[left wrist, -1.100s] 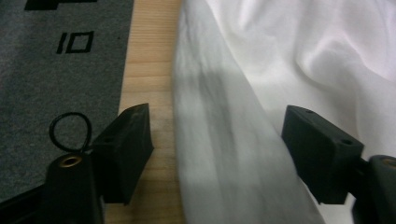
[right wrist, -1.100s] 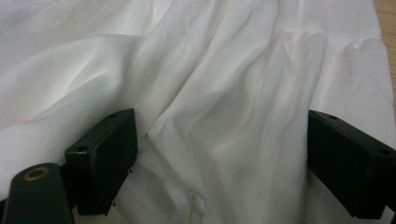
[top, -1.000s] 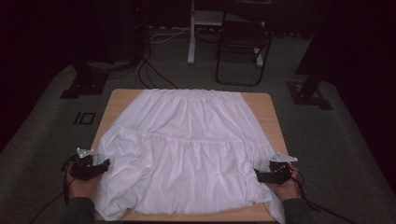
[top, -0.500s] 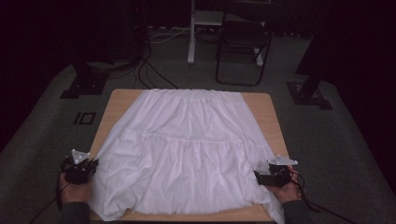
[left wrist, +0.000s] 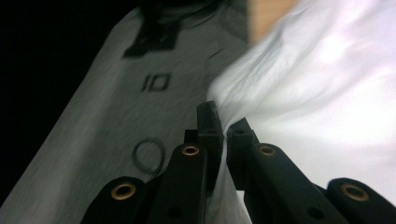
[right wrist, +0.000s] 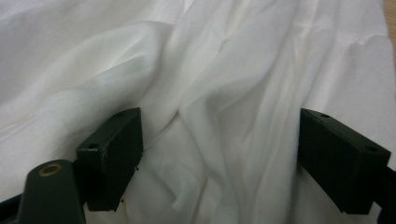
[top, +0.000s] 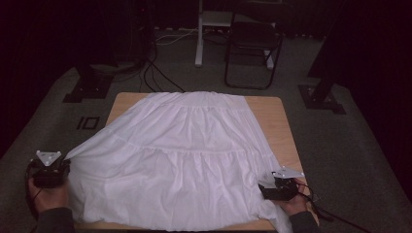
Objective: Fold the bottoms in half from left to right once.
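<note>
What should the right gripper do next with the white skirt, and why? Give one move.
Probably close the right gripper on the fabric. The left gripper is shut on the edge of the white skirt at the table's left side, while the right gripper's jaws stand wide apart with a fold of cloth between them, not pinched. Both sides likely need a grip before any lift or fold.

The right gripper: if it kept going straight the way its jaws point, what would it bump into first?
The right gripper has its jaws wide open, with the white skirt bunched right in front and between them. It would most likely push into that cloth first, though how close the folds are is hard to judge.
</note>
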`<state>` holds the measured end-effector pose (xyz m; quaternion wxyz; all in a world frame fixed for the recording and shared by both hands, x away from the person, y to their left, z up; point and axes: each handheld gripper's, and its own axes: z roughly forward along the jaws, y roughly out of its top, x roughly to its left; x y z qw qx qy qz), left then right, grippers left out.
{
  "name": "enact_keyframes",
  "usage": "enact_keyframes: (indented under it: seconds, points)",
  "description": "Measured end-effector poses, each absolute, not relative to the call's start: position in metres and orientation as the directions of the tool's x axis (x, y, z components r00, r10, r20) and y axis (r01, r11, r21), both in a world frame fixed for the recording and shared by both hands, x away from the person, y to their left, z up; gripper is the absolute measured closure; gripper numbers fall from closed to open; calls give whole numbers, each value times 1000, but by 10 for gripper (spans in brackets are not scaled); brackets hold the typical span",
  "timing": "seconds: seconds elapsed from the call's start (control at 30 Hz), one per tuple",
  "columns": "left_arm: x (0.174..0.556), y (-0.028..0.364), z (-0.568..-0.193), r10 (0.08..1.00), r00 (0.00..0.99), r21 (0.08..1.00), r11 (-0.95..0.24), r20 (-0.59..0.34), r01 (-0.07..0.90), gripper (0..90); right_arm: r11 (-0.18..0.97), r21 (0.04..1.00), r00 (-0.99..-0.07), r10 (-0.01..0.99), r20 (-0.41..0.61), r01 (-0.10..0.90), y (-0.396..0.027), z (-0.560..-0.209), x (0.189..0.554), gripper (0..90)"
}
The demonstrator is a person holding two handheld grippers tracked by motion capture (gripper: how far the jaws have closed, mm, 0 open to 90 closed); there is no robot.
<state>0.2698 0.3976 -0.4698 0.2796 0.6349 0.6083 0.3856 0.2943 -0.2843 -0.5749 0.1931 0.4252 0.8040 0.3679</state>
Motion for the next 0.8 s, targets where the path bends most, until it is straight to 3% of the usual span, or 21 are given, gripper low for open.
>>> enact_keyframes:
  seconds: [0.03,0.07,0.1,0.13,0.3,0.4,0.53,0.6,0.63,0.67,0.77,0.8]
  points:
    - [267,383,-461,993,71,859,-114,91,499,882,362,757,-566,824,13,544,-284,-575,295,157]
    - [266,369,-455,988,136,871,-131,75,473,882,362,757,-566,824,13,544,-284,-575,295,157]
    - [266,369,-455,988,136,871,-131,75,473,882,362,757,-566,824,13,544,-284,-575,295,157]
    - [265,345,-445,972,222,883,-174,82,436,881,362,757,-566,824,13,544,-284,-575,295,157]
    - [264,300,-427,929,356,898,-238,100,369,880,363,758,-572,820,16,542,-285,-575,295,157]
    - [268,245,-411,855,501,896,-320,134,306,879,366,758,-576,818,15,540,-285,-575,295,157]
    - [275,198,-405,778,610,891,-375,151,257,879,366,758,-576,818,15,540,-285,-575,295,157]
    - [286,159,-404,716,685,889,-393,136,234,880,367,757,-576,817,15,540,-285,-575,296,157]
    - [286,159,-404,716,685,889,-393,136,234,879,367,758,-576,817,15,539,-285,-575,296,157]
    - [293,124,-404,662,741,887,-404,116,222,879,368,758,-577,817,14,539,-285,-575,296,157]
    - [294,97,-404,611,784,889,-413,108,199,879,369,759,-579,815,13,537,-285,-575,296,158]
    - [295,68,-407,548,834,897,-400,69,189,879,368,759,-578,816,14,538,-285,-575,296,158]
